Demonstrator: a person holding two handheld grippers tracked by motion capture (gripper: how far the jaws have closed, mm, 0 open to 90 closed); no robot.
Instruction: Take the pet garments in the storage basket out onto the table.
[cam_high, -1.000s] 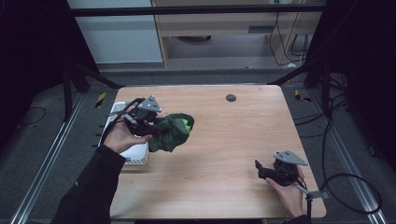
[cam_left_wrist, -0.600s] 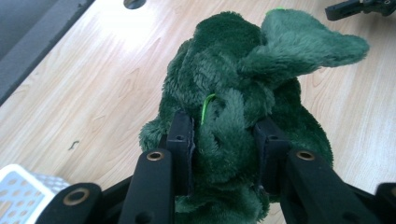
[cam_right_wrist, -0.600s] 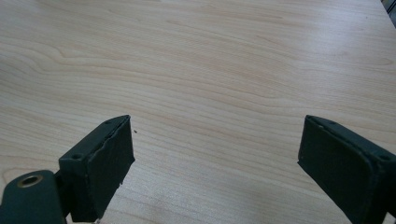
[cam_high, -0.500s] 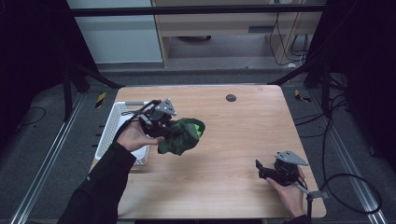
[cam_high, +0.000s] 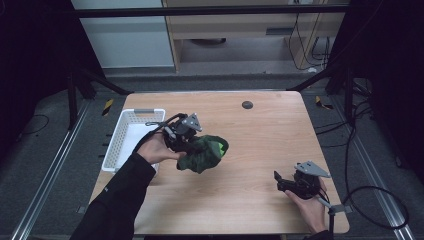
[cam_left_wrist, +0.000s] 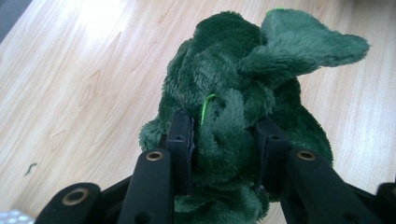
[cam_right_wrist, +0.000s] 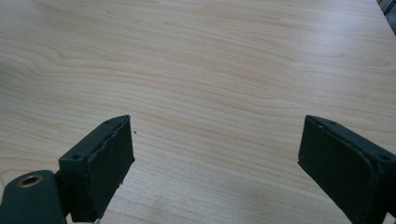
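Green plush toy held over the table

Green plush toy (cam_high: 202, 154) sits left of frame centre, pinched in the left gripper (cam_high: 186, 136), just right of a white basket (cam_high: 131, 136). Right gripper (cam_high: 285, 183) rests wide open, lower right. Likely mid-carry; next comes lowering and releasing.

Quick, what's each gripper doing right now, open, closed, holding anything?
Left gripper: closed on the green plush toy.
Right gripper: open, holding nothing.
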